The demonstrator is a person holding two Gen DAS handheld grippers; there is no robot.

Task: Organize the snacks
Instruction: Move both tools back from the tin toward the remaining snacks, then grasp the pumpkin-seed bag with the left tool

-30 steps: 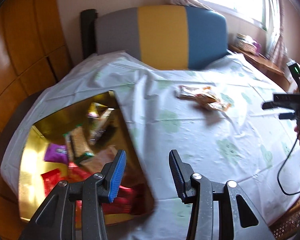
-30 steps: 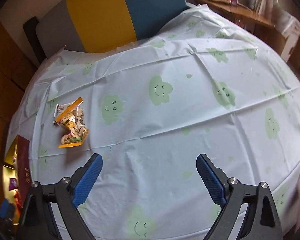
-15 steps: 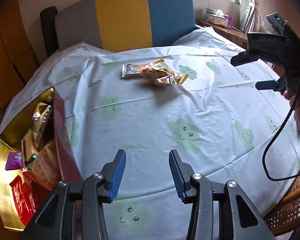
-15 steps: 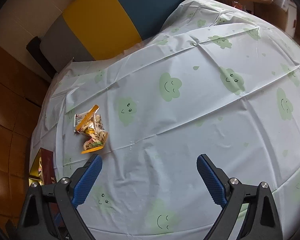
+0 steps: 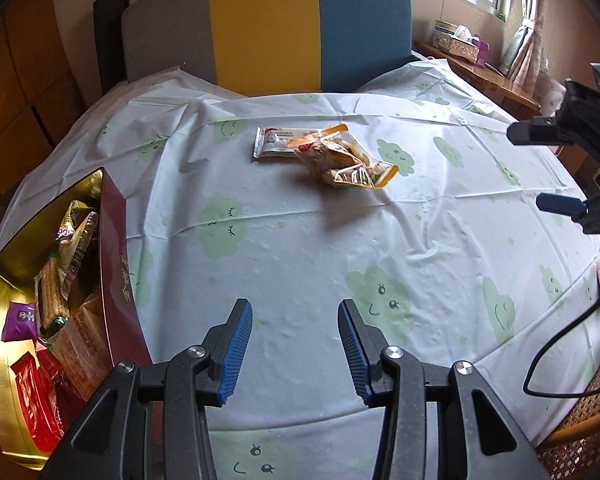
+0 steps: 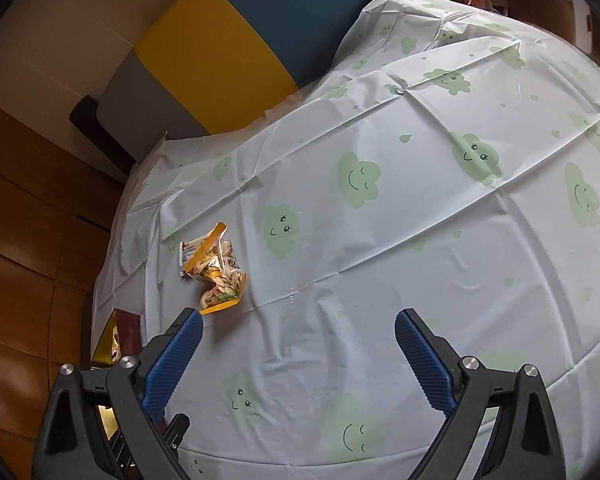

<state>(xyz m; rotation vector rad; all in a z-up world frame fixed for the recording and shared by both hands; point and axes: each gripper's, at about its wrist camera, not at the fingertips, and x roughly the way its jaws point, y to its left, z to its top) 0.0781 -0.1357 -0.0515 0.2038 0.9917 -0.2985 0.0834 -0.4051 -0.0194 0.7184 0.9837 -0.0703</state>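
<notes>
Gold foil lines the open gift box (image 5: 4, 304) at my left on the worktop (image 5: 300, 248); its dark red outer wall (image 5: 118, 280) carries gold characters I cannot read. Inside I see a purple sachet (image 5: 19, 320), red wrappers (image 5: 32, 396), a long biscuit pack (image 5: 52, 292) and a few more packets leaning together. Two loose snacks sit well away from the box, toward the far side: a clear orange-edged packet of seeds or nuts (image 5: 342, 162) lying partly over a flat white wrapper (image 5: 276, 142) whose print is too small to read. A pale plastic cloth with smiling green clouds (image 5: 384, 300) covers the worktop. Behind stands a chair with a grey, yellow and blue back (image 5: 264, 28), and a wooden sideboard with a tissue box (image 5: 460, 42) sits by the curtained window. My left hand-held gripper (image 5: 296, 348) hangs partly open and empty over bare cloth. My right hand-held gripper (image 6: 300, 360) is spread wide, empty, above the cloth.
</notes>
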